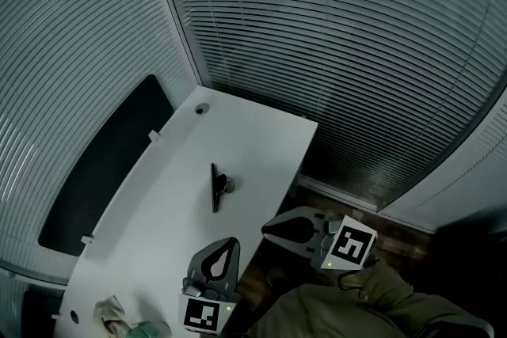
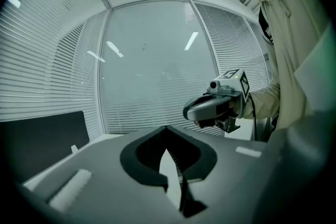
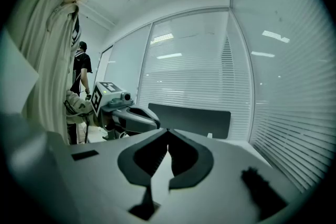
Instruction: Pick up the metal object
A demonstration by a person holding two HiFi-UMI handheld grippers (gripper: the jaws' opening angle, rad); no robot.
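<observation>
The metal object, a long dark clip-like piece with a small grey round part beside it, lies on the middle of the white table. My left gripper hovers over the table's near end, a short way below the object, shut and holding nothing. My right gripper hangs just off the table's right edge, also shut and with nothing in it. In the left gripper view the fingertips meet, with the right gripper ahead. The right gripper view shows its tips touching, with the left gripper beyond. Neither gripper view shows the object.
A black panel runs along the table's left side. A crumpled cloth and a greenish thing lie at the near left corner. Window blinds enclose the far sides. A second person stands in the background.
</observation>
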